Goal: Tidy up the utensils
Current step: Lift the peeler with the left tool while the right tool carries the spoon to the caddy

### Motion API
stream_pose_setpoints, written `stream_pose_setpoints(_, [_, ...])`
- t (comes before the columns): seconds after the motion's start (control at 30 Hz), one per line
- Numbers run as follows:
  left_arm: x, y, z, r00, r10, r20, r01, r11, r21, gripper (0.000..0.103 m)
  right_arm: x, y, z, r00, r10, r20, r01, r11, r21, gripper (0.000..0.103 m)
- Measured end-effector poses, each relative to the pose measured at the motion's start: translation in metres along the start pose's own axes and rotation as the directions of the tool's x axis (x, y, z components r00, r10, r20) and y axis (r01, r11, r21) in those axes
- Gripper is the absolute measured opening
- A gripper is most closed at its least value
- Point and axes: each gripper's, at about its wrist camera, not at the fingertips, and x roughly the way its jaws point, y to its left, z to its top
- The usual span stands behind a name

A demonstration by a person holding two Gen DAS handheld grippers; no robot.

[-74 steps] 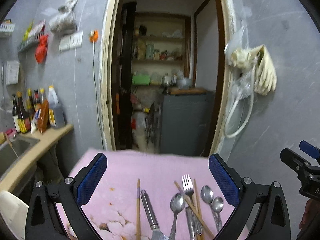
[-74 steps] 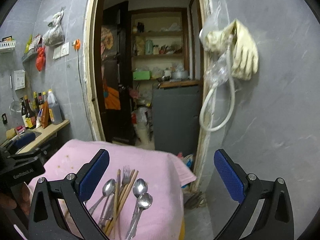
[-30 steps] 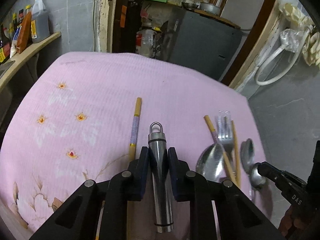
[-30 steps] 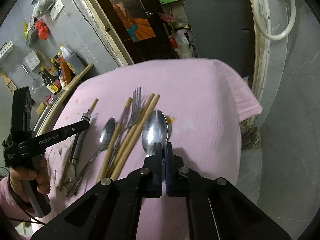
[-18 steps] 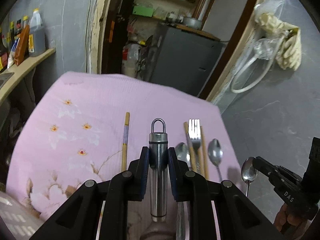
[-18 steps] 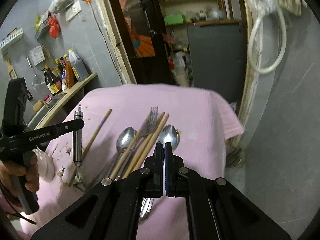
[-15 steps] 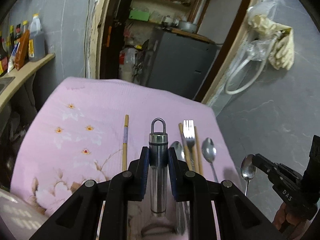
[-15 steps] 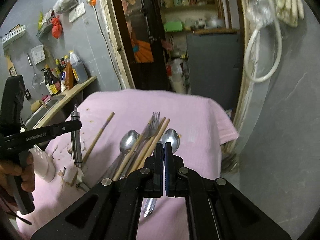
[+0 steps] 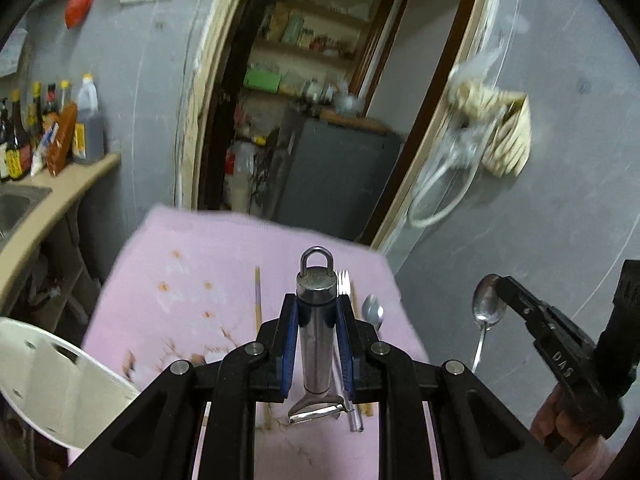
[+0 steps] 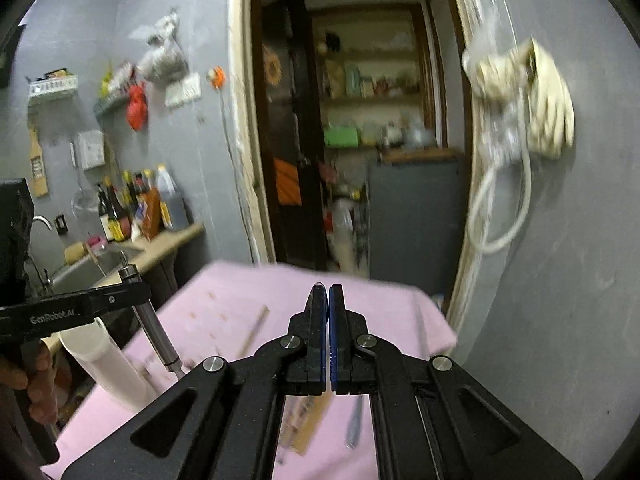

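My left gripper is shut on a steel peeler, handle ring forward, blade hanging toward me, held above the pink cloth. My right gripper is shut on a steel spoon; the left wrist view shows the spoon hanging bowl-up beyond the cloth's right edge. In the right wrist view the spoon is hidden by the closed jaws. A chopstick, a fork and another spoon lie on the cloth. The left gripper and the peeler show at left in the right wrist view.
A white holder stands at the cloth's left near edge, also seen in the right wrist view. A counter with bottles and a sink is at left. An open doorway lies ahead; gloves and a hose hang on the right wall.
Both grippers have risen and tilted up from the cloth, each keeping its utensil. The table looks smaller and lower. The white holder has come into view at left.
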Motion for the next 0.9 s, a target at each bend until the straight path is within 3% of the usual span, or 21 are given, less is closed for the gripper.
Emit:
stream_pose_setpoints(0.27, [-0.096, 0.039, 0.055, 0.989, 0.008, 0.149, -0.011, 1.000, 0.021, 0.018, -0.016, 0.092, 0.049, 0.988, 0.084, 0.132, -0.073, 0.993, -0.088, 0.002])
stream_pose_setpoints(0.53, [-0.173, 0.108, 0.074, 0.956, 0.155, 0.250, -0.159, 0.987, -0.005, 0.018, 0.001, 0.188, 0.048, 0.971, 0.161, 0.179, -0.132, 0.978, -0.160, 0.002])
stream_pose_setpoints(0.67, [-0.184, 0.148, 0.065, 0.940, 0.228, 0.253, -0.223, 0.974, -0.049, 0.017, 0.012, 0.227, 0.025, 0.969, 0.150, 0.195, -0.101, 0.966, -0.240, 0.002])
stream_pose_setpoints(0.9, [-0.147, 0.195, 0.034, 0.942, 0.261, 0.209, -0.248, 0.965, -0.086, 0.018, 0.024, 0.262, -0.016, 0.980, 0.090, 0.175, -0.027, 0.942, -0.336, 0.002])
